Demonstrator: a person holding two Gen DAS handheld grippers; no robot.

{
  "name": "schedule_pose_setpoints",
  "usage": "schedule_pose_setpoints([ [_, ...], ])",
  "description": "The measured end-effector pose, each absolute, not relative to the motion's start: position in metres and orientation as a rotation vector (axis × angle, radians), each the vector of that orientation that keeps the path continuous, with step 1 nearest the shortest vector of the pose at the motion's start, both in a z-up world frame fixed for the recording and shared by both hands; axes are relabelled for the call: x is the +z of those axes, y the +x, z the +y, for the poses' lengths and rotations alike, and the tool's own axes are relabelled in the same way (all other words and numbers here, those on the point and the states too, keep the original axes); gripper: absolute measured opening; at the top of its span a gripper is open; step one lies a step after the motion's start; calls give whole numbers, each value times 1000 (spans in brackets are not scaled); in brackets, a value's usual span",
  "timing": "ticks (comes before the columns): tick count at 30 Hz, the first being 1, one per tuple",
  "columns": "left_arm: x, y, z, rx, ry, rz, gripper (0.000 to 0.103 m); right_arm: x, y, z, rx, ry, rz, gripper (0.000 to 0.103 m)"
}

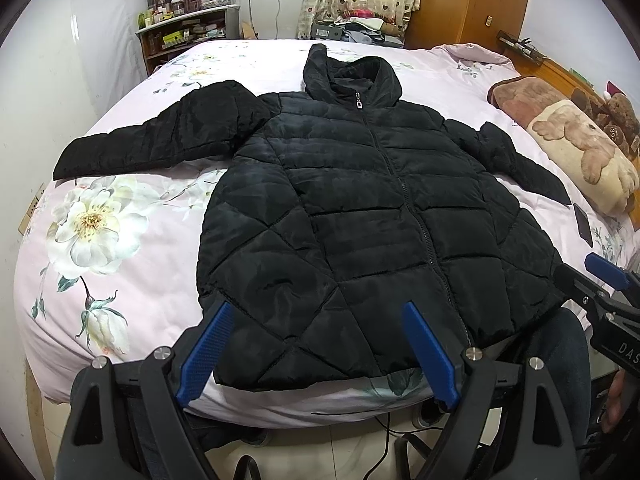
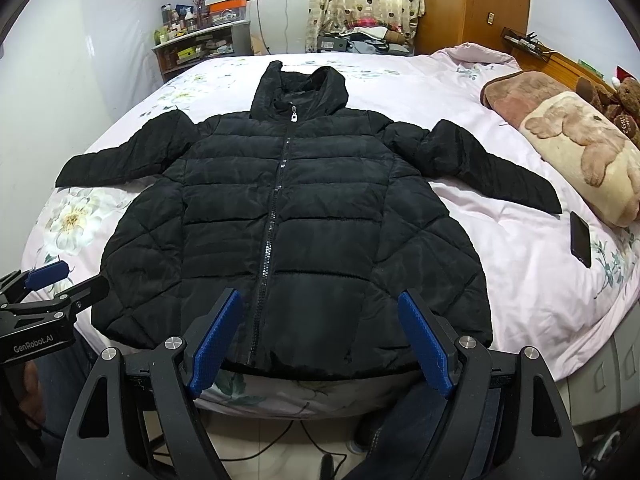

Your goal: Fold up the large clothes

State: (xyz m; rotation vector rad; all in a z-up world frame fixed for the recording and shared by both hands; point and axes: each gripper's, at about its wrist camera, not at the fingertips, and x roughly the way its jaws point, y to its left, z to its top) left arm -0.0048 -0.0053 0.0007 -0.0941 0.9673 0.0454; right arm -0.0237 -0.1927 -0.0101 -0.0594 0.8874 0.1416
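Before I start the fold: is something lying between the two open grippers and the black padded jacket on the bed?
Nothing visible does. The black padded jacket lies spread directly ahead of the left gripper and right gripper.

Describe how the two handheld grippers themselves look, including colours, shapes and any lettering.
Both grippers match: black angular frames with triangular cut-outs, round silver bolt heads at the joints, and two flat blue fingers with a ribbed grip texture. The left gripper shows white lettering "GenRobot.AI" on its side in the right wrist view; the right gripper shows "DAS", cut off, in the left wrist view. The person wears dark blue trousers.
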Motion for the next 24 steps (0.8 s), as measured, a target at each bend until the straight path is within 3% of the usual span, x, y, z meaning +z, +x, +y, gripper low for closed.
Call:
schedule_pose_setpoints([
  [24,-1,-6,-6,39,-98,972,88,-10,-24,-192,143,-57,889,80],
])
